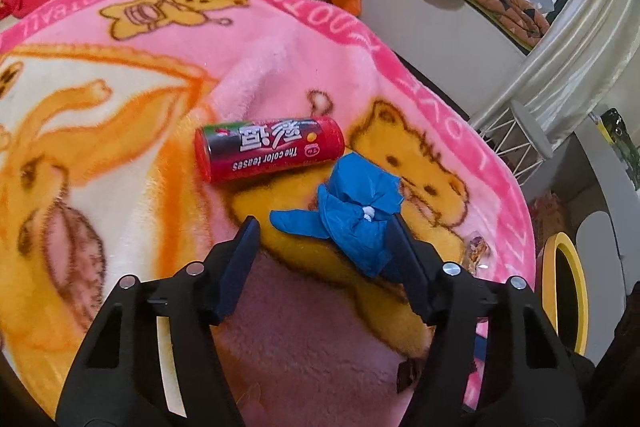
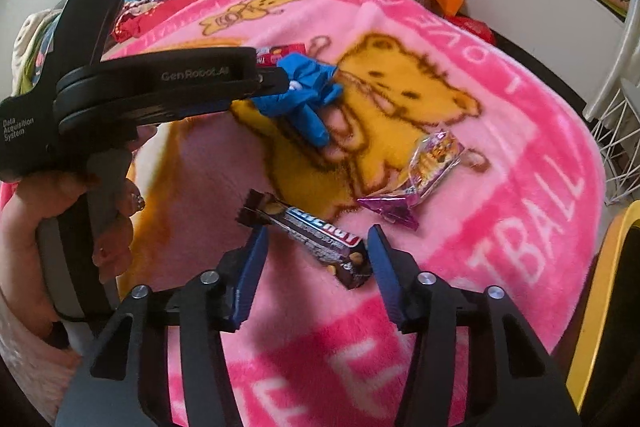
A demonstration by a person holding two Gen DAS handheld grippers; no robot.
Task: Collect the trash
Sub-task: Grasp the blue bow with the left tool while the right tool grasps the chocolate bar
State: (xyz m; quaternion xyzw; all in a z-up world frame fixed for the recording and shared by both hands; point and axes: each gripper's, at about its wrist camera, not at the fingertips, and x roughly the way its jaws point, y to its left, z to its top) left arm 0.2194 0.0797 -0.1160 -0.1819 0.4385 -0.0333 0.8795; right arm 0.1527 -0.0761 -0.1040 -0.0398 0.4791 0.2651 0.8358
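The left gripper (image 2: 276,79) hides most of the red can (image 2: 282,51).

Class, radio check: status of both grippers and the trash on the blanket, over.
Left gripper open, at blue glove. Right gripper open, straddling chocolate bar wrapper. Red can and purple wrapper still on pink blanket. Nothing blocking.

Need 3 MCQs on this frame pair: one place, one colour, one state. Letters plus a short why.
1. The red cylindrical can lies: A) on the pink bear-print fleece blanket B) in a bin C) on the floor
2. The crumpled glove is: A) green B) blue C) white
3. The right gripper is: A) shut on the can B) open around the dark chocolate bar wrapper C) shut and empty

Key: 1 A, blanket shows under it; 2 B, blue in both views; 3 B, fingers spread either side of the bar.
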